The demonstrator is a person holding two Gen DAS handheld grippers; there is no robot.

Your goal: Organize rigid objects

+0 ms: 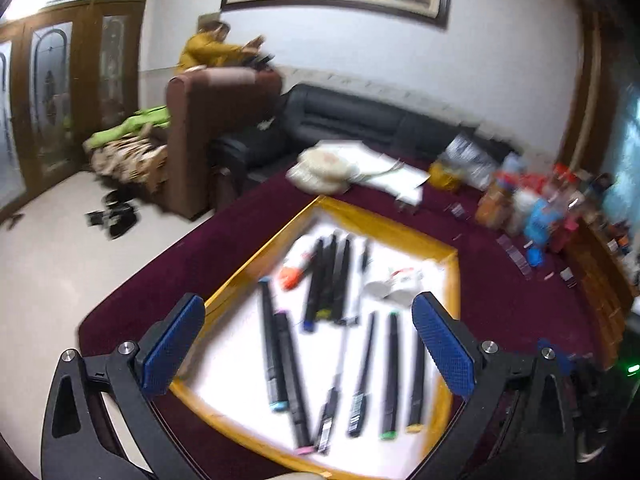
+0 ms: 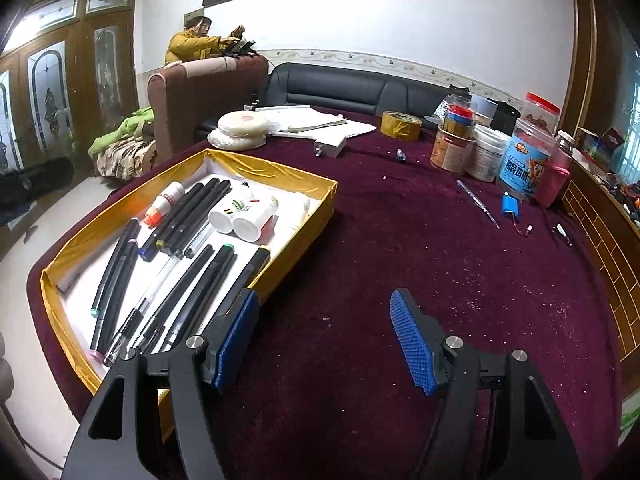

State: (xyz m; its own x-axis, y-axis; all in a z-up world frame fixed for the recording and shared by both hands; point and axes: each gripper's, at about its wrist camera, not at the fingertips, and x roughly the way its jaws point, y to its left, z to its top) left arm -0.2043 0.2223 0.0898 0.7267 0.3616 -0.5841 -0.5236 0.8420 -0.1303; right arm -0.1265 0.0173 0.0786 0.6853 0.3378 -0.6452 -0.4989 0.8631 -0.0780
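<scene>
A gold-edged box [image 2: 316, 216] with a white floor lies on the maroon tablecloth; it also shows in the left wrist view [image 1: 400, 226]. In it lie several black markers [image 2: 188, 208], a clear pen [image 2: 156, 292], two white bottles [image 2: 244, 216] and an orange-capped bottle [image 2: 164, 204]. My left gripper [image 1: 308, 344] is open and empty, hovering over the markers [image 1: 390, 372] in the box. My right gripper [image 2: 324, 336] is open and empty, above bare cloth just right of the box. A loose pen [image 2: 478, 204] and a blue battery pack [image 2: 510, 204] lie on the cloth at the right.
Jars and tubs [image 2: 488, 152], a tape roll [image 2: 400, 124], a white charger [image 2: 330, 146], papers [image 2: 320, 124] and round white packs [image 2: 240, 128] stand at the table's far side. A black sofa [image 2: 352, 88] and brown armchair [image 2: 192, 100] are beyond. A person [image 2: 192, 44] is behind the armchair.
</scene>
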